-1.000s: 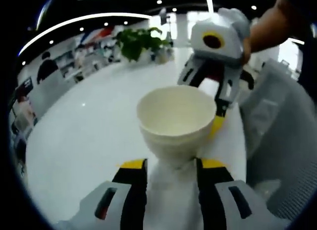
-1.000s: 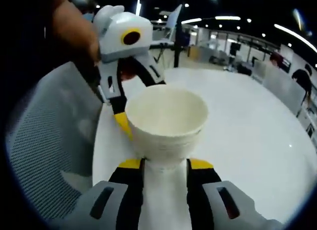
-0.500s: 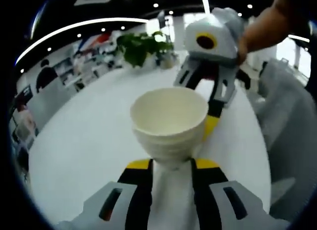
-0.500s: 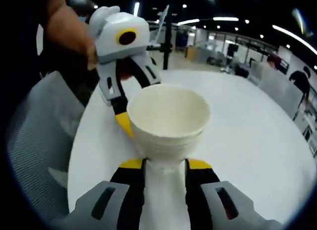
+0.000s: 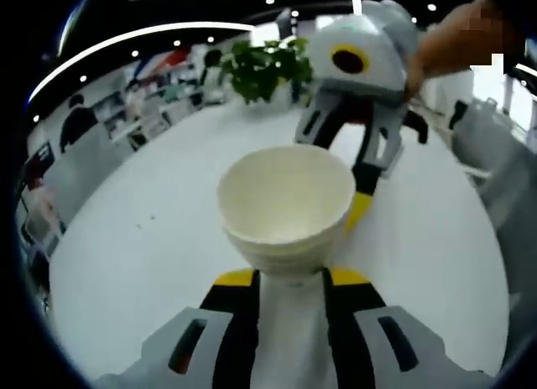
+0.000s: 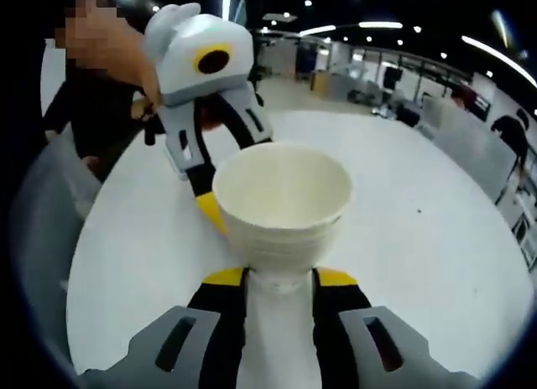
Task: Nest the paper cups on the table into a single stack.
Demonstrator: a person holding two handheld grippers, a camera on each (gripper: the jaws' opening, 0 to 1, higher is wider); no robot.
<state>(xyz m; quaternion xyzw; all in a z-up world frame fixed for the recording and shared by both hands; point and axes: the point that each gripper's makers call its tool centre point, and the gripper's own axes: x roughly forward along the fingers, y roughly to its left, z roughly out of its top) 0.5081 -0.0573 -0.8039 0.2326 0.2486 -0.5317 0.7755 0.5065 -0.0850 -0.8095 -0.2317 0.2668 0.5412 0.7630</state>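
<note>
Your left gripper [image 5: 288, 280] and right gripper [image 6: 281, 278] both clenched on the cup stack [image 5: 286, 203], seemingly lifted, white table [image 5: 143, 263] open around, its edges far.

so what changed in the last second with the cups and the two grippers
Little changed. The background slid in both views, so the hands turned. The cup stack did not move relative to the jaws. Both the left gripper and right gripper stay shut on its base from opposite sides, above the white table. Nothing was let go.
</note>
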